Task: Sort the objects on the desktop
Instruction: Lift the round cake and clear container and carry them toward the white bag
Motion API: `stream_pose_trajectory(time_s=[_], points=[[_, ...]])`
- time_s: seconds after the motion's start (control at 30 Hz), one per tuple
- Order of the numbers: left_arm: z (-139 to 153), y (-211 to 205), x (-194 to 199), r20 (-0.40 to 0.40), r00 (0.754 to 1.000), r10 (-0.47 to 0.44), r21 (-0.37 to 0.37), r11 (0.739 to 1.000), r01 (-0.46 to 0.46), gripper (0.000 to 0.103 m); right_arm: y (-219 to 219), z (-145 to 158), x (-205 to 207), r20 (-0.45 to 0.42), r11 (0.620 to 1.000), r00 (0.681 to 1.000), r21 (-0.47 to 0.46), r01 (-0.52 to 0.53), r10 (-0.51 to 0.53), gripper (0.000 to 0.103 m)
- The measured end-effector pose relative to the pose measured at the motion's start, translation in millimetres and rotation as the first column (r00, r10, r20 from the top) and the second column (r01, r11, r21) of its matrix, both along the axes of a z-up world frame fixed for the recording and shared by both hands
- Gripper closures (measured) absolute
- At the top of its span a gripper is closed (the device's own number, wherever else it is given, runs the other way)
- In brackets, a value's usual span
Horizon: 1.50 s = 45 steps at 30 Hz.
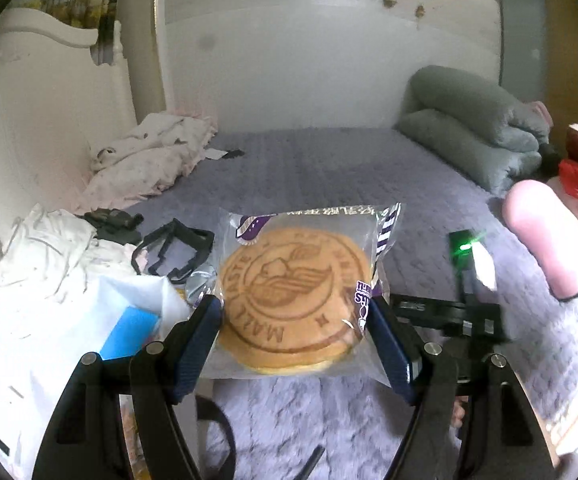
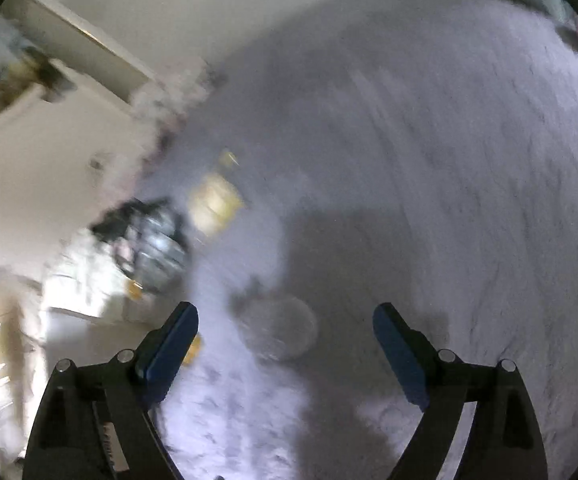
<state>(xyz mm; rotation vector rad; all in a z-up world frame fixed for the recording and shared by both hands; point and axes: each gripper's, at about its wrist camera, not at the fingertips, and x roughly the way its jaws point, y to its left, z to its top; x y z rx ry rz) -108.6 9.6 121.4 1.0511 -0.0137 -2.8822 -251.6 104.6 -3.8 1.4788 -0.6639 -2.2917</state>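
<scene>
Bed [image 1: 329, 160]: purple fuzzy blanket, grey quilt [image 1: 477, 128] far right.
Left gripper [image 1: 295, 320]: clamped on wrapped cake [image 1: 293, 292], raised above blanket.
Right gripper [image 2: 285, 328]: jaws apart, nothing between; blurred round object [image 2: 279, 332] on blanket below.

Two fisheye wrist views, each looking forward and downward along its own gripper's fingers. The left wrist camera faces across a lavender bedspread [image 1: 329, 168] toward the white wall, a wrapped cake [image 1: 293, 300] close before the lens. The right wrist camera, blurred, looks nearer down at the same bedspread [image 2: 449, 200], white headboard [image 2: 49, 168] at frame left.
</scene>
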Motion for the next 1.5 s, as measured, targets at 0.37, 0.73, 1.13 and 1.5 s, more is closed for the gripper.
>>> stream_pose_trajectory(time_s=[0.37,0.73,1.13,1.5], points=[[-4.3,-20.4,27.9,-0.02,1.0,-0.016,0.013,1.0,0.017,0.07,-26.0,-31.8,-1.1,-0.007,1.0,1.0,0.023,0.015,-0.015,0.028],[-27.2,-4.8,41.3,0.065,0.987,-0.146,0.021,0.989,0.145,0.011,-24.4,0.1,14.9,-0.107,0.998,0.994,-0.069,-0.005,-0.002,0.056],[-140.1,37.3,24.0,0.411,0.91,0.057,-0.077,0.997,-0.028,0.006,-0.8,33.8,71.7,-0.156,0.99,0.988,-0.138,-0.005,-0.016,0.056],[-200.3,-1.4,14.4,0.545,0.815,0.198,-0.097,0.98,-0.173,0.001,5.8,22.2,78.4,-0.119,0.991,0.992,-0.129,0.021,-0.036,0.056]])
